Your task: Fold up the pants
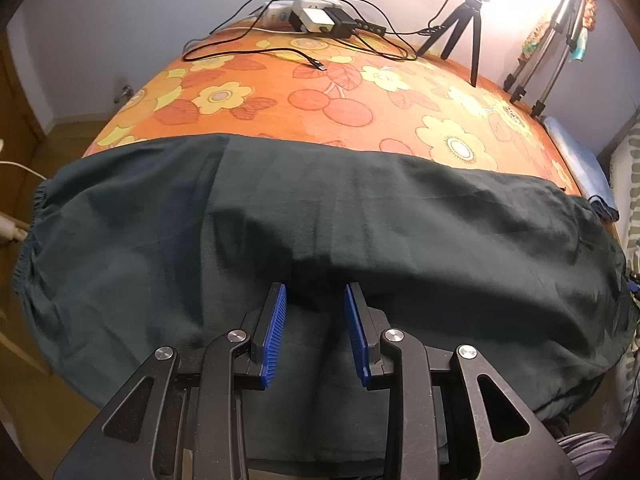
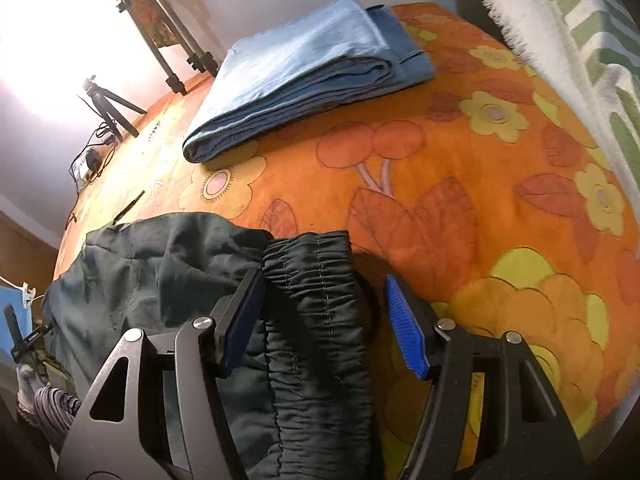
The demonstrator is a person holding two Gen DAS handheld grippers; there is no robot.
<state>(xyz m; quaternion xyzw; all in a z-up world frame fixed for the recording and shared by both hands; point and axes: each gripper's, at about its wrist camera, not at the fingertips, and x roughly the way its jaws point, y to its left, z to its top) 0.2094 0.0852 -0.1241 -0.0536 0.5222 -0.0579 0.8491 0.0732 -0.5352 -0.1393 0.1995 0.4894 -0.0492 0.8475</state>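
Dark green pants lie spread lengthwise across the near edge of an orange flowered bedspread, cuffs to the left. My left gripper is open, its blue pads just above the cloth near a fold at the near edge. In the right wrist view the pants' gathered elastic waistband lies between the fingers of my right gripper, which is open and low over the bedspread. I cannot tell whether either gripper touches the cloth.
A folded light blue garment lies beyond the waistband. Chargers and black cables sit at the far edge, beside a small black tripod and a taller silver stand. A striped pillow lies at right.
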